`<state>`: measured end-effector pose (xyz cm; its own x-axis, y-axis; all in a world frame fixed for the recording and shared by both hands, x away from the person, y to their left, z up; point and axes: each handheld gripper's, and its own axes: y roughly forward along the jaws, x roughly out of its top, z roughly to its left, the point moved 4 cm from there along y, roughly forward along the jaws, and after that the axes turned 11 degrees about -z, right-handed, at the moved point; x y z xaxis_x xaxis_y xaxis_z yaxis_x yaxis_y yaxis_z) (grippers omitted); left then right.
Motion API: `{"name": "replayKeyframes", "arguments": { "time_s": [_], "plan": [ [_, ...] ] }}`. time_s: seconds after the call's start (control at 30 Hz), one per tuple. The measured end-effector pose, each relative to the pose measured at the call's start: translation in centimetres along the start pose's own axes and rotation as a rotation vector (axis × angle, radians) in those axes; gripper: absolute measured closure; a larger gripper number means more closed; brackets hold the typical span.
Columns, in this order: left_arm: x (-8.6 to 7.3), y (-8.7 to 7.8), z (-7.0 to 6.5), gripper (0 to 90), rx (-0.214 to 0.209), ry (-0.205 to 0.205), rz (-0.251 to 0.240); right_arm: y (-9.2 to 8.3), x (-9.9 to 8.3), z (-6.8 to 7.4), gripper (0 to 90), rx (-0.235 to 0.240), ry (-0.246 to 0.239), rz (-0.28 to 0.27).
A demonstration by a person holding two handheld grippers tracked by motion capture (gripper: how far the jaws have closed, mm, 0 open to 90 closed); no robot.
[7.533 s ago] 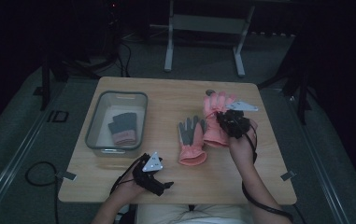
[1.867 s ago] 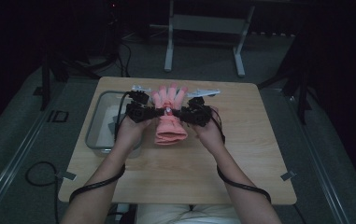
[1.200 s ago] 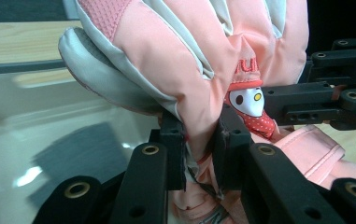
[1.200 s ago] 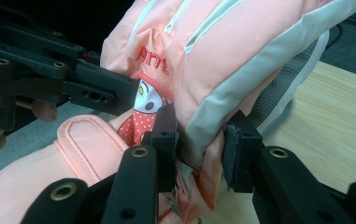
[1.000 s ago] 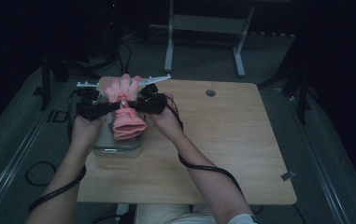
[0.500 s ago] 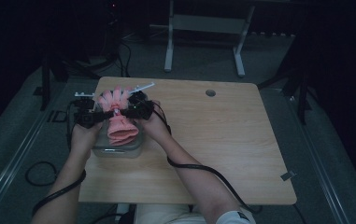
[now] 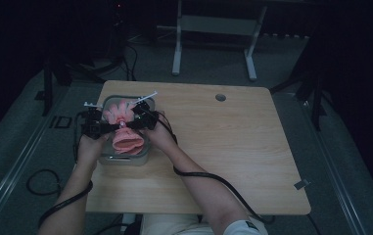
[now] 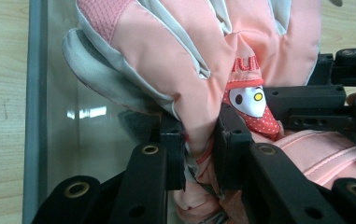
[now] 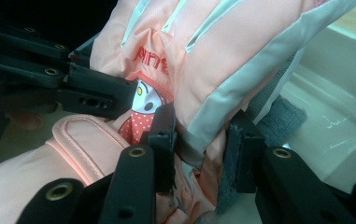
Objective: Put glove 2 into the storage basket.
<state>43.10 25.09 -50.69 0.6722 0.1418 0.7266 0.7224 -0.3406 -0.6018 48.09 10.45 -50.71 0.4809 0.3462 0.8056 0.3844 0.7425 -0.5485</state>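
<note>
**High view: pink ski glove pinched between two claws over the clear bin**

High view puts the pink glove (image 7: 124, 128) at about 9 o'clock on the worktop (image 7: 233, 147), over the clear plastic bin (image 7: 125, 159) near the left edge. Its fingers point toward 12 o'clock and its cuff hangs toward 6 o'clock. The left claw (image 7: 109, 127) meets the glove from 9 o'clock and the right claw (image 7: 131, 125) from 3 o'clock, so the glove sits directly between them.

In the left gripper view, the left claw (image 8: 199, 144) is narrowed to a slim gap, its two black pads pressing a fold of the glove (image 8: 199, 56) at the palm edge, just beside a small cartoon patch (image 8: 248, 105). The bin's wall (image 8: 38, 107) runs down at 9 o'clock.

In the right gripper view, the right claw (image 9: 199, 149) grips a thicker bunch of the same glove (image 9: 222, 60), pink and grey fabric filling the gap between its pads; its jaws have just been easing a little wider, with the glove still between them. A dark grey knitted item (image 9: 278, 116) lies in the bin at 3 o'clock, touching the glove's edge.
</note>
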Motion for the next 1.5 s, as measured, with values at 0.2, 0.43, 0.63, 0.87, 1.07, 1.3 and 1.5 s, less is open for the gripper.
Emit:
{"name": "replayKeyframes", "arguments": {
  "time_s": [0.2, 0.43, 0.63, 0.87, 1.07, 1.3, 1.5],
  "plan": [
    [0.0, 0.4, 0.0, 75.3, 0.015, 0.01, 0.017, 0.1, -0.1, -0.3, 59.6, -0.02, 0.011, 0.012],
    [0.5, 0.3, -0.2, 75.6, 0.047, -0.003, 0.015, -1.4, 0.1, -0.8, 51.9, -0.024, 0.018, -0.008],
    [0.7, 0.2, -0.6, 75.3, 0.05, 0.028, 0.031, -1.4, -0.1, -0.6, 61.0, -0.028, 0.011, 0.013],
    [0.6, 1.4, -0.6, 62.4, 0.1, 0.099, 0.104, -0.6, -0.8, -0.8, 63.0, -0.053, 0.0, 0.047],
    [0.6, 1.5, -0.4, 53.3, 0.122, 0.117, 0.08, -2.3, -0.2, -1.5, 54.6, -0.051, 0.0, 0.005],
    [0.5, 1.3, -0.5, 54.2, 0.099, 0.07, 0.072, -4.6, -0.5, -2.2, 52.6, -0.024, 0.021, -0.037],
    [0.4, 2.0, -2.5, 58.7, 0.049, 0.075, 0.078, -5.5, -0.7, -2.3, 53.1, -0.011, 0.027, -0.049]
  ]
}}
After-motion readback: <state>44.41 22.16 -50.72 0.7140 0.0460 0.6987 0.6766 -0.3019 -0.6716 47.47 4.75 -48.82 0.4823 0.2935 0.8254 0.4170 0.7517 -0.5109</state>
